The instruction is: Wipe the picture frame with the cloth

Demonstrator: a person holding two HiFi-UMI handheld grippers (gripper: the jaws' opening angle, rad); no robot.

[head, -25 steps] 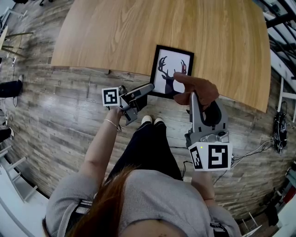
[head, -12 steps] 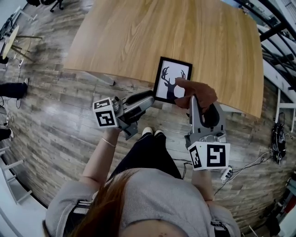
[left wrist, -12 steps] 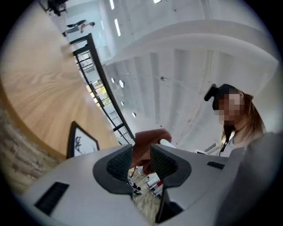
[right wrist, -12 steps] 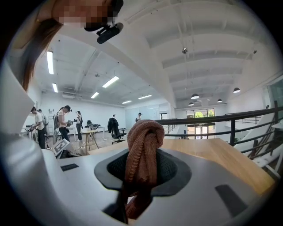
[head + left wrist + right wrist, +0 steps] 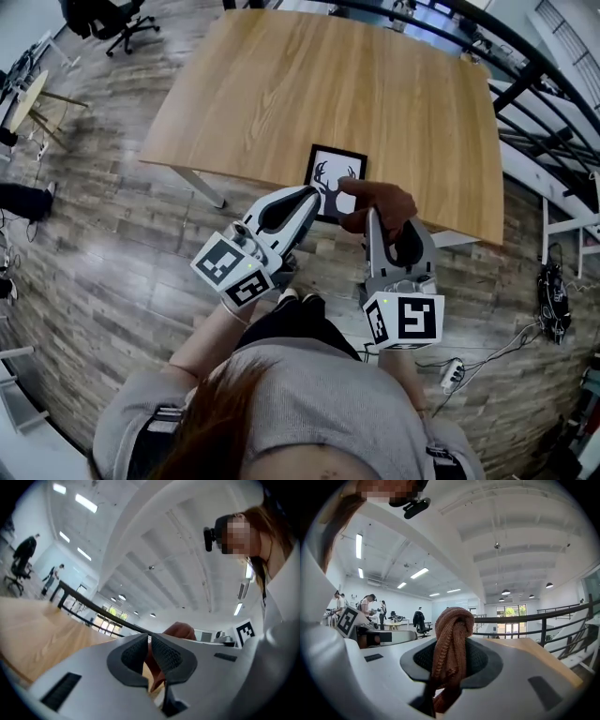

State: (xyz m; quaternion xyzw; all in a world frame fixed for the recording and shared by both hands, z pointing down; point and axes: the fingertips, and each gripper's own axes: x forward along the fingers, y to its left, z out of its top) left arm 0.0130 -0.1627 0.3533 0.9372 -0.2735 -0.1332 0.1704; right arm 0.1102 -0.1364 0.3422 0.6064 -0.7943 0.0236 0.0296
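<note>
Above table: right tool clenches cloth by picture frame; left tool just closed, empty.

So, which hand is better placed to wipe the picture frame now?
Right, I think. The right gripper grips the cloth in its fingers, near the picture frame. The left gripper is empty; its fingers have just been closing on nothing.
</note>
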